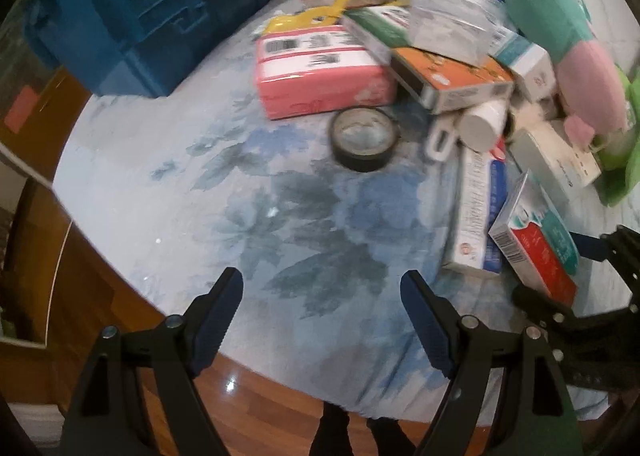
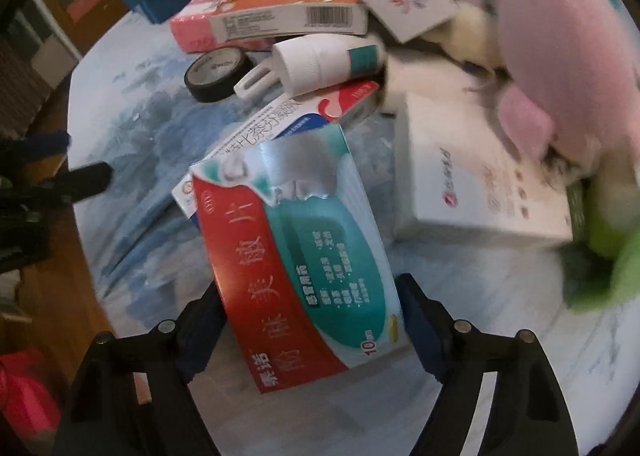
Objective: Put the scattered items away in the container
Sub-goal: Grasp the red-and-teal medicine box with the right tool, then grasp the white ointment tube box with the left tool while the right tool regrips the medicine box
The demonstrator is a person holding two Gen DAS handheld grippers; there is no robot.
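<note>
— Grippers first: what did we see?
— Our right gripper (image 2: 312, 320) was clamped on the red-and-teal cardboard medicine box (image 2: 304, 256), tilted just above the pale blue floral tablecloth (image 1: 168, 183). Our left gripper (image 1: 322, 296) hung spread wide, holding nothing.
— And the container?
— We saw the blue ribbed plastic crate (image 1: 140, 11) on the cloth's far-left side, well apart from the box.

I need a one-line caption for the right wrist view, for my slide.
Right tool grips a red-and-teal medicine box above the cluttered floral tablecloth.
</note>
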